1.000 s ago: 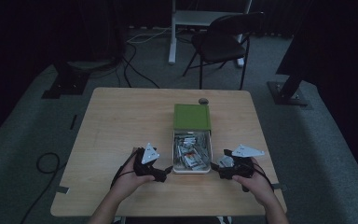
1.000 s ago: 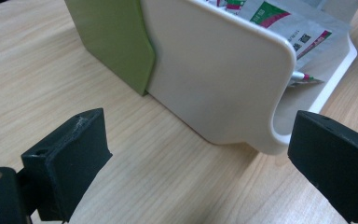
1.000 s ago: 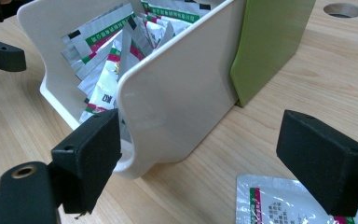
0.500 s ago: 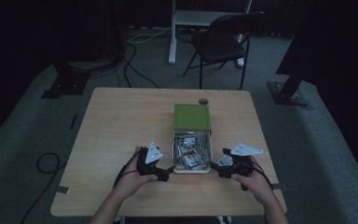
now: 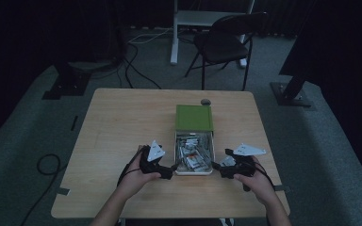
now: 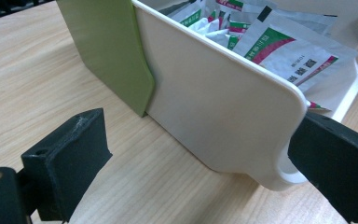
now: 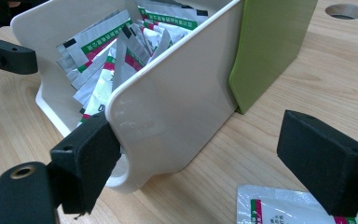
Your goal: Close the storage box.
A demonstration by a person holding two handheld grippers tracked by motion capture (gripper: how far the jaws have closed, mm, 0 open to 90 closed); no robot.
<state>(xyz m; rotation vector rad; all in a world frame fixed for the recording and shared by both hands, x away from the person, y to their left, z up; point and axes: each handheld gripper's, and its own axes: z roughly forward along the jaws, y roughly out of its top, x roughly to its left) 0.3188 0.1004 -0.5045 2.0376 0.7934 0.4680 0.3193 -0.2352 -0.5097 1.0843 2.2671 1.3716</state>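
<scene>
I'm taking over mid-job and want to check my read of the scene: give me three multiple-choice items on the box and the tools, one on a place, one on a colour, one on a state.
1. Where does the loose sachet outside the white box lie?
A. On the table beside the right tool
B. On the green lid
C. On the chair

2. What colour is the lid at the box's far end?
A. Red
B. Green
C. Black

3. How does the left tool stand?
A. Shut on a sachet
B. Open, one jaw at the box's near corner
C. Lying unheld on the floor

Answers:
1 A: the right gripper view shows it flat on the wood between the right tool's jaws.
2 B: it shows green in all three views.
3 B: the left gripper view shows wide-apart jaws, one meeting the corner.
</scene>
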